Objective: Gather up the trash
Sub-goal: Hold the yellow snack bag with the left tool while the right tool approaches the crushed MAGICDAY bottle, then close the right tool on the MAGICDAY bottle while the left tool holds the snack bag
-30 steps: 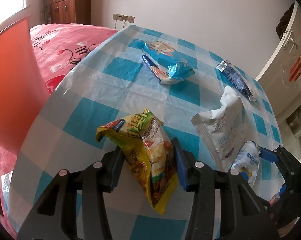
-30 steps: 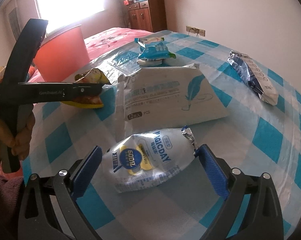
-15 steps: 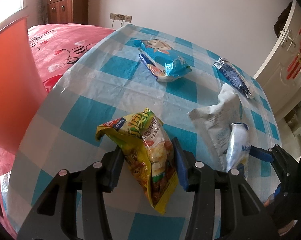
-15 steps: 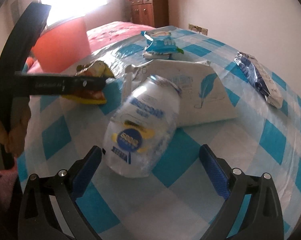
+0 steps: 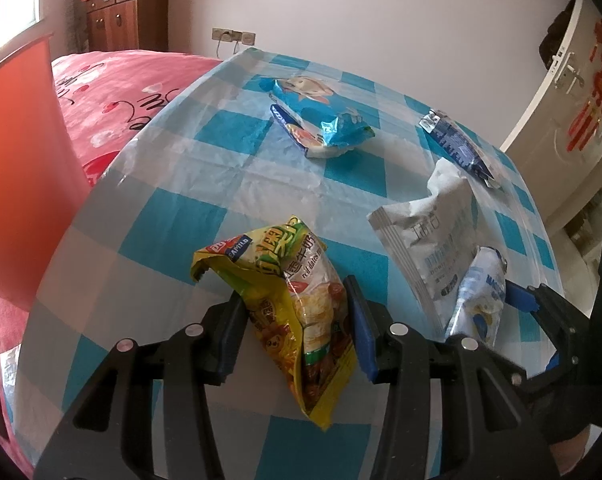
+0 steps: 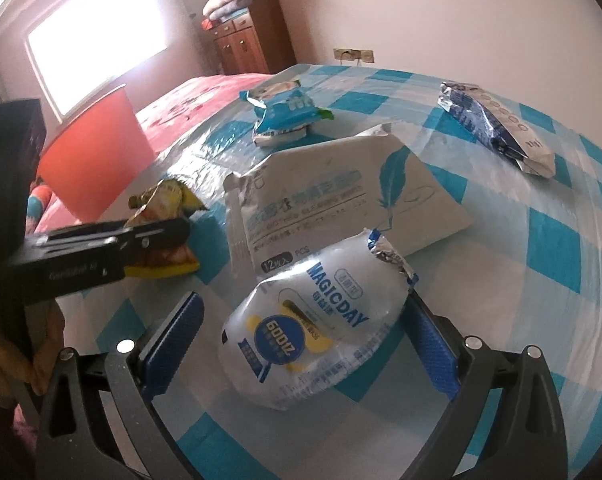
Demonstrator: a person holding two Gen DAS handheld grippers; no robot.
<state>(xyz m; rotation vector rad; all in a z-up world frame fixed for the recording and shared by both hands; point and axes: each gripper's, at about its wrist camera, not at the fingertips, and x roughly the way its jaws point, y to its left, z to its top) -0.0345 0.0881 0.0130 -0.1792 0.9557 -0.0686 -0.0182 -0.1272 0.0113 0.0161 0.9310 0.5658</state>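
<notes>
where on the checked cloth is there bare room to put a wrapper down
Bare cloth lies between the yellow snack bag, the table's left edge and the light-blue cartoon packet. Crowded on the right: grey-white pouch, white Magicday bag, dark-blue foil wrapper.

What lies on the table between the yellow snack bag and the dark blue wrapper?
The large white pouch lies between the yellow bag and the dark blue wrapper, clearest in the right wrist view.

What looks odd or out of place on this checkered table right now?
The MAGICDAY pouch stands tipped between the open right claw fingers, leaning on one pad, with its torn foil corner sticking up. Other wrappers lie flat; nothing spilled.
</notes>
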